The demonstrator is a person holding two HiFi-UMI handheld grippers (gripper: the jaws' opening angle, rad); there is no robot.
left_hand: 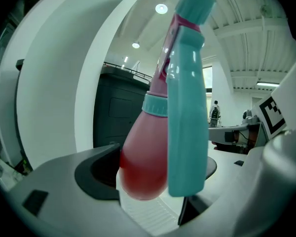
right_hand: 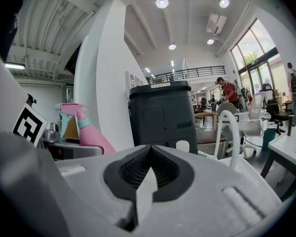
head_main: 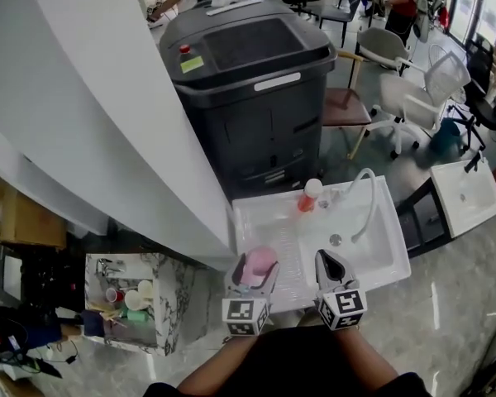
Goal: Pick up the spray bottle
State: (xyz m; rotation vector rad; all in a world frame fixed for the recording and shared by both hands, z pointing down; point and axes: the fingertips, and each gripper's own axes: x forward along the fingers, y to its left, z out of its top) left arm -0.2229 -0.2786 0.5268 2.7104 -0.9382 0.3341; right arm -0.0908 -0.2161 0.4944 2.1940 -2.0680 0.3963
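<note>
The spray bottle (head_main: 259, 264) is pink with a teal trigger and collar. My left gripper (head_main: 255, 276) is shut on its round body, holding it over the left part of the white sink (head_main: 386, 265). In the left gripper view the bottle (left_hand: 143, 167) hangs tilted between the dark pads, with the teal trigger (left_hand: 187, 122) in front and the left gripper (left_hand: 153, 176) closed on its belly. My right gripper (head_main: 329, 263) is beside it to the right, shut with nothing in it. In the right gripper view its jaws meet (right_hand: 149, 174), and the bottle (right_hand: 86, 132) shows at the left.
A small orange bottle with a white cap (head_main: 308, 197) stands at the sink's back edge near the curved white faucet (head_main: 367, 203). A large dark grey bin (head_main: 256, 89) stands behind. A white curved wall (head_main: 107, 122) is at left, a marble shelf with cups (head_main: 124, 296) below it, and chairs (head_main: 413, 98) at right.
</note>
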